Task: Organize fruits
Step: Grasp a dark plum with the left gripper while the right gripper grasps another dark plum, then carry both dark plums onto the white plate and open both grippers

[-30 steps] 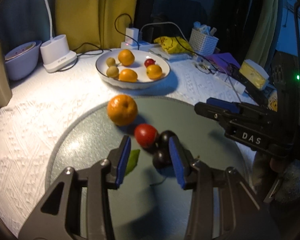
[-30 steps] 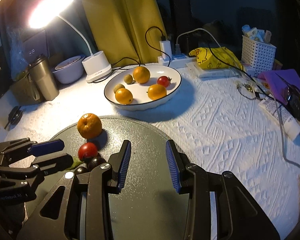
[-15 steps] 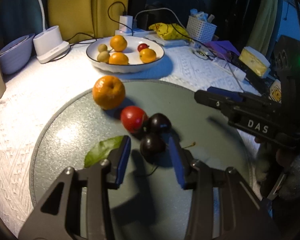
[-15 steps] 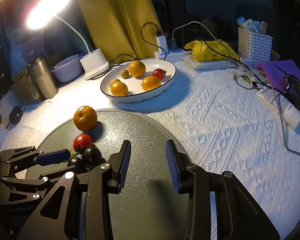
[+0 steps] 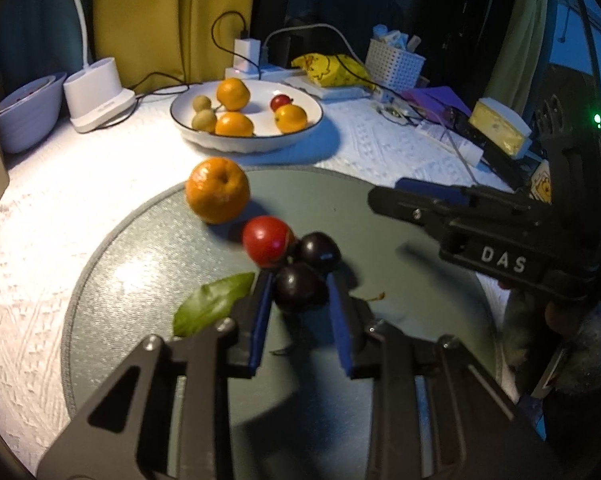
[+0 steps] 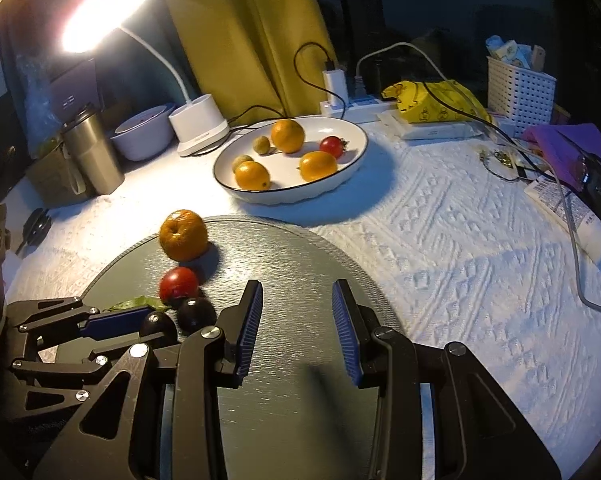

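Observation:
On the round grey mat (image 5: pixel 380 216) lie an orange (image 5: pixel 217 190), a red tomato (image 5: pixel 267 241), two dark plums and a green leaf (image 5: pixel 210 306). My left gripper (image 5: pixel 298 294) is open, its blue fingers on either side of the nearer plum (image 5: pixel 300 287); the other plum (image 5: pixel 319 252) sits just beyond. My right gripper (image 6: pixel 296 300) is open and empty above the mat (image 6: pixel 300 256), to the right of the fruit. A white plate (image 5: pixel 312 128) farther back holds several oranges, small green fruits and a tomato.
A desk lamp base (image 5: pixel 96 94), a purple bowl (image 5: pixel 24 120) and a steel tumbler (image 6: pixel 92 156) stand at the back left. A power strip with cables (image 6: pixel 340 96), a yellow bag (image 6: pixel 432 100), a white basket (image 6: pixel 520 84) and purple items lie at the back right.
My left gripper has advanced and lowered over the mat, so the nearer plum now sits between its open fingers. My right gripper has hardly moved.

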Tool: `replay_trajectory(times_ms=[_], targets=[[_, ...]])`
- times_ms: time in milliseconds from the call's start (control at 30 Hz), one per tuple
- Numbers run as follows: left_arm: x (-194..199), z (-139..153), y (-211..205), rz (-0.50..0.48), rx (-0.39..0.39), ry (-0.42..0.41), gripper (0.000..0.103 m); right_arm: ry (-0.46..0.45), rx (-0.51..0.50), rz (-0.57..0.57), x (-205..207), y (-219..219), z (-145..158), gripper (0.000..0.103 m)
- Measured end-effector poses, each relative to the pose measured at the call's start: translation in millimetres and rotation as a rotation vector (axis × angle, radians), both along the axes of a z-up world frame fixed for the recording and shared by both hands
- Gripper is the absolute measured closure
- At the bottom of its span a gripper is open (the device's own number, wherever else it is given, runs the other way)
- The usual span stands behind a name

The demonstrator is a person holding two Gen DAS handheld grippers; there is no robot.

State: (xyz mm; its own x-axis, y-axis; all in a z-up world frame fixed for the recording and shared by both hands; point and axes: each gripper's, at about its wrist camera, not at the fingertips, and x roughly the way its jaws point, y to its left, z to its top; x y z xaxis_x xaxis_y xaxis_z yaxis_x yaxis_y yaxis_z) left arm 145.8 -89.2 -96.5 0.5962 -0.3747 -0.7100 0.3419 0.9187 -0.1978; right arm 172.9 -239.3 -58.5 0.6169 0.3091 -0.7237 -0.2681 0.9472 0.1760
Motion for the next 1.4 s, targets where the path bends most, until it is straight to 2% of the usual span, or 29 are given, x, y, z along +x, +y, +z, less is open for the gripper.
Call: replay_trajectory(times_ms=[300,600,1000,1100,1400], targets=[[-6.1,7.4,19.8,0.028,-0.023,-0.024,0.074,0.009,0.002,0.075,-3.3,27.6,2.4,0.065],[-6.1,9.0,36.2,0.056,-0.041,-0.032,0.074,0.045,-0.025,0.151,-6.5,55.9,-7.5,0.064],[-3.0,13.3,39.8,0.063,-0.041,-0.044,0.074,0.100,-0.042,0.207,-3.1,66.9,-17.3,0.065],[-2.4,14.8,39.3,0.062,-0.037,-0.045,0.074,0.095,-0.052,0.206,-2.5,66.7,-17.9,0.072],[3.2,25.9,35.1,0.052,-0.021,-0.064,0.074,0.083,-0.037,0.217,-1.9,63.5,-10.8,0.072]])
